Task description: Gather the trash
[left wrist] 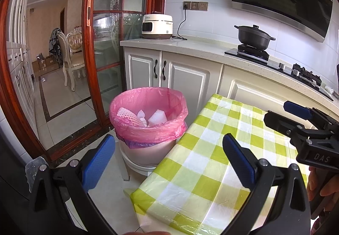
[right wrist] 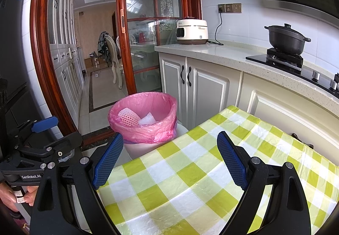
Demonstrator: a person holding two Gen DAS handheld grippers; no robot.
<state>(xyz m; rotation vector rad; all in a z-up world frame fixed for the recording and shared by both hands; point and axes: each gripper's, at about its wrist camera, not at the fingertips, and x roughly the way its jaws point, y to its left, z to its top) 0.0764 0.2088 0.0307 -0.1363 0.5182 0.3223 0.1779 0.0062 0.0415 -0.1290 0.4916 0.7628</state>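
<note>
A white bin with a pink liner (left wrist: 148, 129) stands on the floor beside the table, also in the right wrist view (right wrist: 146, 129). Inside lie a pink foam net (left wrist: 129, 117) and white foam pieces (left wrist: 157, 118). My left gripper (left wrist: 169, 143) is open and empty, held over the table's near left corner, short of the bin. My right gripper (right wrist: 170, 141) is open and empty above the table with the green checked cloth (right wrist: 190, 171). It also shows in the left wrist view (left wrist: 281, 112). The left gripper appears at the right wrist view's left edge (right wrist: 42, 126).
White kitchen cabinets (left wrist: 169, 73) run behind the bin and table. A rice cooker (left wrist: 156, 26) and a black pot (left wrist: 254, 36) on the hob sit on the counter. A red-framed glass sliding door (left wrist: 101, 44) stands left of the bin, with a dining room beyond.
</note>
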